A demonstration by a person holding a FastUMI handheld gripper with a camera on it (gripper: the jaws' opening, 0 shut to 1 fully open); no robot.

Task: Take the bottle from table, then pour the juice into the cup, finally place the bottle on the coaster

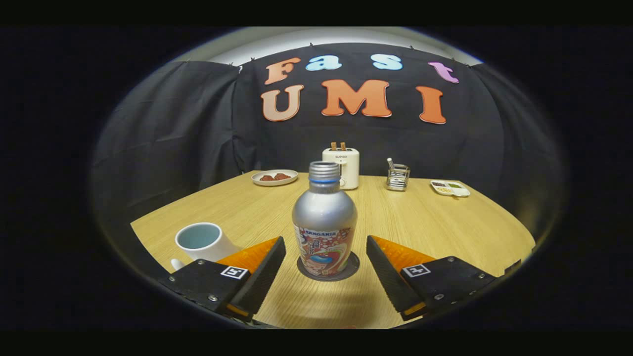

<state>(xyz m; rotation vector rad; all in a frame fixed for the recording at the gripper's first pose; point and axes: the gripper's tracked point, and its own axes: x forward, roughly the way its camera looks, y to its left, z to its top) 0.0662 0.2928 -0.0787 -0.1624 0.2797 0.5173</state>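
A silver bottle (324, 222) with a threaded neck, no cap and a colourful label stands upright on a dark round coaster (352, 269) on the wooden table (435, 222). My gripper (326, 249) is open; its two fingers flank the bottle's lower half with a gap on each side, touching nothing. A white cup (203, 241) with a pale blue inside stands just beyond the left finger, its handle toward me; I cannot tell whether it holds any liquid.
At the table's far side stand a white toaster (342, 167), a plate of reddish food (275, 177) to its left, a wire rack (397, 176) and a small white divided dish (450, 188) to its right. Black cloth walls close in the booth.
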